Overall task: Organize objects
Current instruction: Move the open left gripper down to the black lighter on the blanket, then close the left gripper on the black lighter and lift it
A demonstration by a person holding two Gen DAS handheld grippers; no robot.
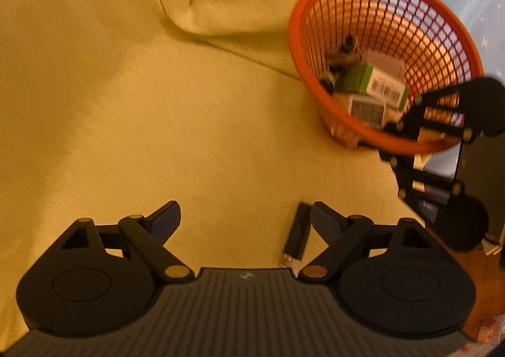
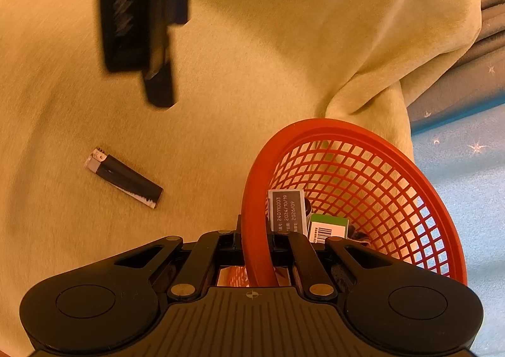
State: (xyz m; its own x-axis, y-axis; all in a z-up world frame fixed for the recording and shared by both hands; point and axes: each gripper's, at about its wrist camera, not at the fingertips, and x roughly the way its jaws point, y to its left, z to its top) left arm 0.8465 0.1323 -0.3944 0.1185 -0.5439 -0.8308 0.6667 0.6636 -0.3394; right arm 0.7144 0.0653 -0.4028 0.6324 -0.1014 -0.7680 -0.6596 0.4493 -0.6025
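A black lighter [image 1: 298,231] with a silver top lies on the yellow cloth [image 1: 157,89], just left of my left gripper's right fingertip. My left gripper [image 1: 245,210] hovers open over the cloth, holding nothing. The orange mesh basket [image 1: 295,26] stands at the right and holds a green box [image 1: 372,82], a grey box [image 1: 367,109] and a dark roll [image 1: 344,54]. My right gripper [image 2: 257,240] is shut on the near rim of the basket [image 2: 347,130]. In the right wrist view the lighter [image 2: 124,177] lies left of the basket, with the left gripper [image 2: 157,85] above it.
The yellow cloth [image 2: 284,41] has thick folds behind the basket. A light blue sheet with stars [image 2: 473,183] lies beyond the cloth's edge on the right. A dark object [image 1: 483,167] sits at the right edge of the left wrist view.
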